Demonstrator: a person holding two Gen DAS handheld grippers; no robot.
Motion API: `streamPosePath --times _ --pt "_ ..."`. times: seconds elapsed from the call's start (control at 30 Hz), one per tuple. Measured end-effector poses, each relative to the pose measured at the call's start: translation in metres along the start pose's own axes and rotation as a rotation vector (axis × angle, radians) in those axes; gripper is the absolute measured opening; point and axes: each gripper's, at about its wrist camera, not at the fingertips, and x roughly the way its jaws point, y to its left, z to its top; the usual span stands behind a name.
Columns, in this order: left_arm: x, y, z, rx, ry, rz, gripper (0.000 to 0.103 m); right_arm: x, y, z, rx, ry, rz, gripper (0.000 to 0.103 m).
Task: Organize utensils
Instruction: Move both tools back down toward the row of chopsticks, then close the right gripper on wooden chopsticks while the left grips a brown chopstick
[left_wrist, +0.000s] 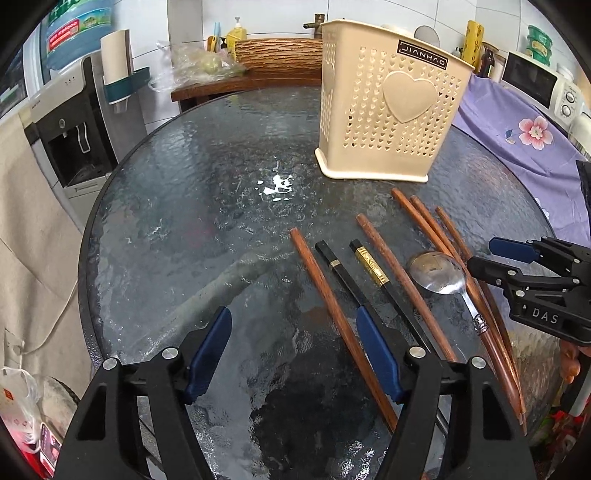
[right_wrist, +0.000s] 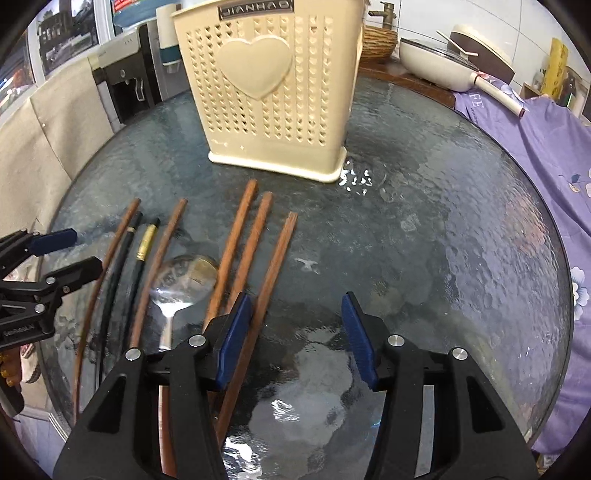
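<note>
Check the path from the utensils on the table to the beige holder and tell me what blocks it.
Nothing visible blocks it. The brown wooden chopsticks, black chopsticks and metal spoon lie flat on the round glass table, with bare glass between them and the upright beige perforated plastic holder. Both claws, left and right, are open and empty.

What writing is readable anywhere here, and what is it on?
"JIANHAO": plate on the cream utensil basket.
"DAS": side of the right gripper.
"FE": end of a word on the purple cloth.
Water jug label, left gripper lettering: too blurred.
</note>
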Motion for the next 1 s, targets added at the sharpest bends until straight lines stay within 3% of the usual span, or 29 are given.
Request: streamPosePath --times 0.33,0.8,1.0 --pt "0.007 -0.009 0.004 0.033 0.023 0.02 0.058 0.003 0.0 0.004 0.001 0.016 -0.001 0.047" --pt "0.019 -0.009 0.021 0.036 0.05 0.035 0.052 0.013 0.002 0.022 0.022 0.059 -0.019 0.047" --pt "0.025 -0.008 0.028 0.023 0.056 0.044 0.05 0.019 0.006 0.033 0.03 0.072 -0.028 0.04"
